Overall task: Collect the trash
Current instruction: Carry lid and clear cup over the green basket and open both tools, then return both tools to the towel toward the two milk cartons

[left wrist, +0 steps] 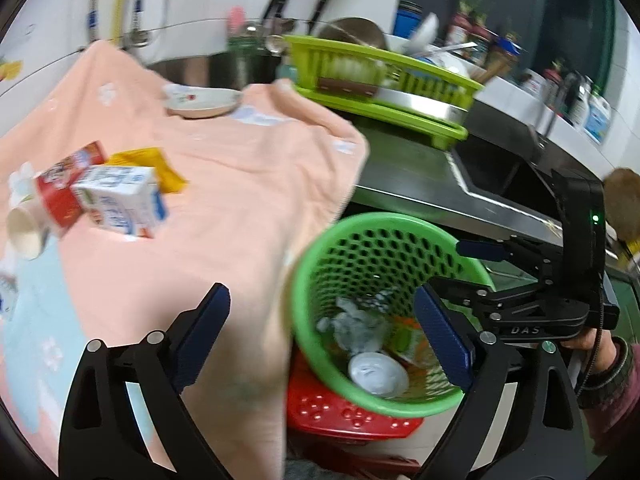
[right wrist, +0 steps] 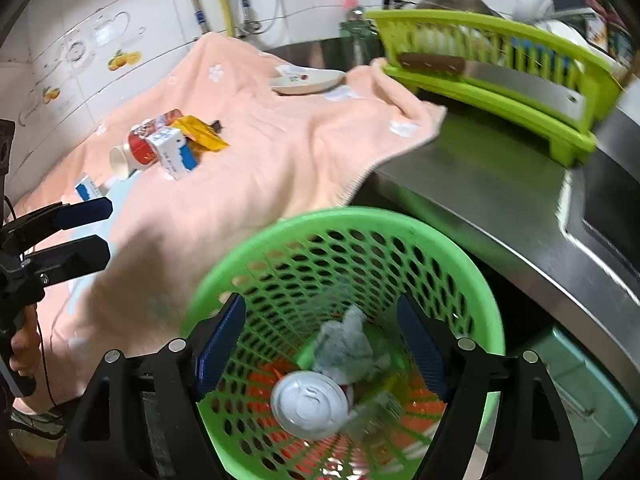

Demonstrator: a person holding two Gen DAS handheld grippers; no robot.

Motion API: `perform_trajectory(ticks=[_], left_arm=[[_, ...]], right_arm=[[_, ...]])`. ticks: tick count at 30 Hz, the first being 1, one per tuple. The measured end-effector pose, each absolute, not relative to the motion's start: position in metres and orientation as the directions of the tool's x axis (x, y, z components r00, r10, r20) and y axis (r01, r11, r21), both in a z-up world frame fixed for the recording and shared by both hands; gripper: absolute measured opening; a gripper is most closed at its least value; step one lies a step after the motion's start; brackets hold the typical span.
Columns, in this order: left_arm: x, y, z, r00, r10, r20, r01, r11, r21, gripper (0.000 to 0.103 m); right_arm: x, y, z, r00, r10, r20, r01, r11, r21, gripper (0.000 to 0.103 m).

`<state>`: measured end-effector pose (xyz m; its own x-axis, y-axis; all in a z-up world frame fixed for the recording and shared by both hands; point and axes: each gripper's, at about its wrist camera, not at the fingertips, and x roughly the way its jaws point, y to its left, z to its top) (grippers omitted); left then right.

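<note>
Right wrist, peach towel (right wrist: pixel 248 168), steel counter (right wrist: pixel 480 192)

One green mesh basket (right wrist: pixel 472 264) holds two visible pieces of trash: one crumpled grey wad (right wrist: pixel 348 344) and one round white lid (right wrist: pixel 310 404). One red stool (left wrist: pixel 352 412) shows under it. On one peach towel (right wrist: pixel 256 168) lie two cartons, one red (right wrist: pixel 146 146) and one white-and-blue (right wrist: pixel 174 152), plus one yellow wrapper (right wrist: pixel 202 136), one white cup (right wrist: pixel 119 160) and one shallow dish (right wrist: pixel 308 80). One lime dish rack (right wrist: pixel 500 80) stands on the tabletop (right wrist: pixel 480 200). Two hand-held grippers appear, left (left wrist: pixel 324 340) and right (right wrist: pixel 320 344).
</note>
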<state>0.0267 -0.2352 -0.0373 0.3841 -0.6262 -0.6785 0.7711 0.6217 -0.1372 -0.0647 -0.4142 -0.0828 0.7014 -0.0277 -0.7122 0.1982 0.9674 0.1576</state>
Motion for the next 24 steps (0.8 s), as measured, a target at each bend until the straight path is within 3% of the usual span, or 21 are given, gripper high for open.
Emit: perform_trajectory(ticks=[5,24], left_arm=[[0.045,-0.207,-0.025,0.468,-0.572,-0.674,0.714,0.694,-0.093,0.098],[0.136,-0.06,0.015,0.685,-0.35,-0.64,0.371,0.922,-0.108,0.098]], right_arm=[[-0.04,-0.394,-0.07,0.714,0.001,-0.7,0.133,0.982,0.137,0.078],[0.083,-0.31,-0.026,0.725,0.174,-0.666,-0.168,0.983,0.073,0.079]])
